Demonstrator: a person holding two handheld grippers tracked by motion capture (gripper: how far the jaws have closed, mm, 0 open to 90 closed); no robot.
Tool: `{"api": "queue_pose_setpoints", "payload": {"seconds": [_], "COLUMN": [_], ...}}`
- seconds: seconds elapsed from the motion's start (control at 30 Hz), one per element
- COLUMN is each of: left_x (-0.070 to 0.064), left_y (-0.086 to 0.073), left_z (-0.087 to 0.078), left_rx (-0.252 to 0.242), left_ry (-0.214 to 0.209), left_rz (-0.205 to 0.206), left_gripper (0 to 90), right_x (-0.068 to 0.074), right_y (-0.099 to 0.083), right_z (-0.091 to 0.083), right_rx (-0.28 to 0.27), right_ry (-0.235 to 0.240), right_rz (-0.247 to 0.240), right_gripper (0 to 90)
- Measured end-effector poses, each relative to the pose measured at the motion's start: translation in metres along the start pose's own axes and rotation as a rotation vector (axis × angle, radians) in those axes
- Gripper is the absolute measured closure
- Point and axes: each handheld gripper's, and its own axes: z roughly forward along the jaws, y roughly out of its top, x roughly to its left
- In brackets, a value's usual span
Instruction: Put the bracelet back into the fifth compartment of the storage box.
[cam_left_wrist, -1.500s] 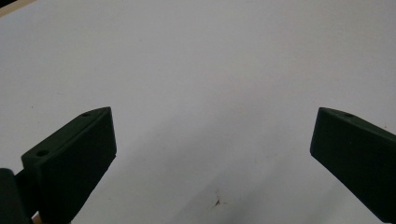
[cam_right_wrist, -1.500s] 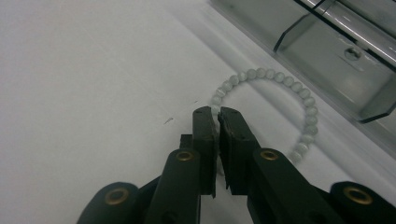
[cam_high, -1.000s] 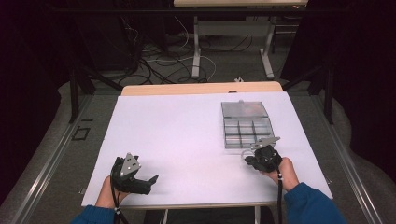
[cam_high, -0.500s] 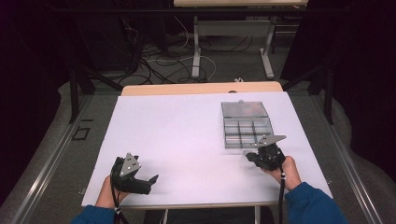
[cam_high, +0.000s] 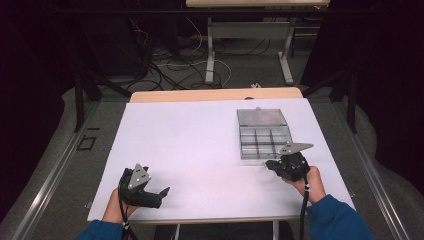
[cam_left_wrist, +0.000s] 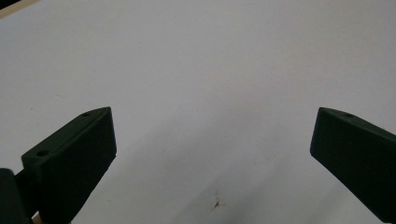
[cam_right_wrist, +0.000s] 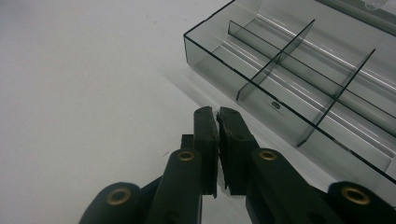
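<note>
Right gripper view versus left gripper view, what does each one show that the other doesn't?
The right gripper view alone has the clear compartment box with its thin dividers, just past the right tool, whose jaws are pressed together with nothing between them. The left gripper view alone has the left tool with its jaws spread wide apart, and a small brownish speck on the surface. Both share the white table cover beneath black jaws.
</note>
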Motion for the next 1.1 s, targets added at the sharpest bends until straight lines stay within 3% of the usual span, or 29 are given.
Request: {"api": "queue_pose_setpoints", "payload": {"seconds": [1.1], "left_x": [0.000], "left_y": [0.000], "left_z": [-0.001], "left_rx": [-0.003], "left_ry": [-0.003], "left_rz": [0.004], "left_gripper": [0.1], "right_x": [0.006], "right_y": [0.018], "right_z": [-0.027], "right_rx": [-0.112], "right_ry": [-0.038], "right_rz": [-0.013], "right_gripper": [86.4]}}
